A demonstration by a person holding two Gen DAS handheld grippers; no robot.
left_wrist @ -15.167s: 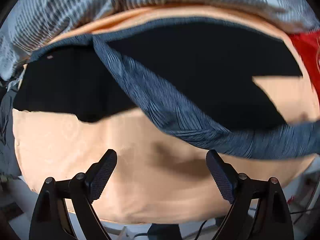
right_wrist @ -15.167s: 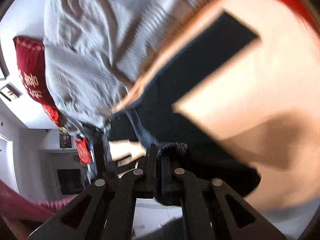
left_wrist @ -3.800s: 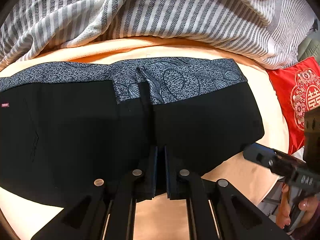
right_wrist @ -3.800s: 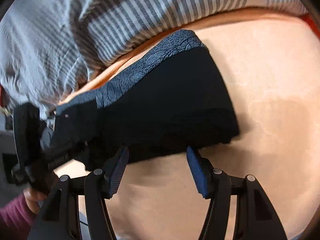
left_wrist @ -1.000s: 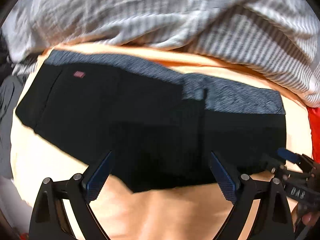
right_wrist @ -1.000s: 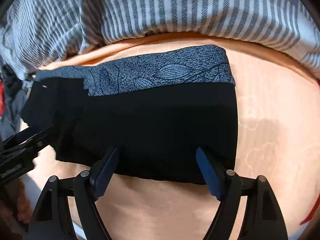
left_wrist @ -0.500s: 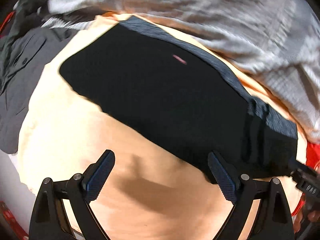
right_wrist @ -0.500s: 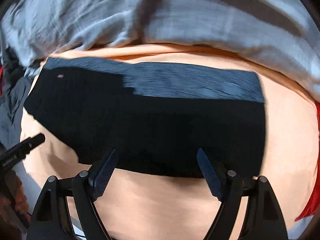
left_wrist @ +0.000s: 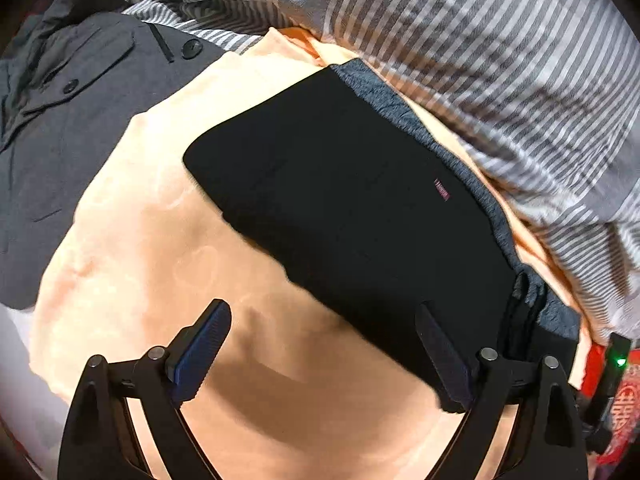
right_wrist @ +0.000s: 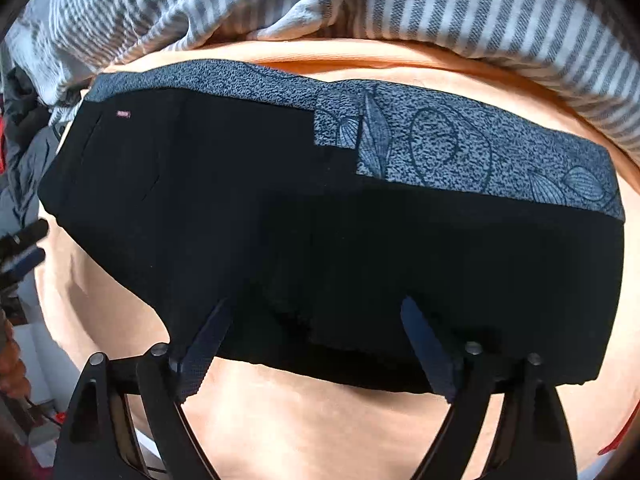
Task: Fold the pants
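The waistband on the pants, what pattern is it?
Speckled blue-grey waistband with dark leaf outlines, clearest in the right wrist view.

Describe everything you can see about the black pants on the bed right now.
The black pants with a grey leaf-patterned waistband lie flat on the peach bedsheet, folded into a wide, layered rectangle. The waistband runs along the far edge, next to the grey-and-white striped blanket. A small red label sits near the left end. Neither hand-held gripper touches them; both are open.
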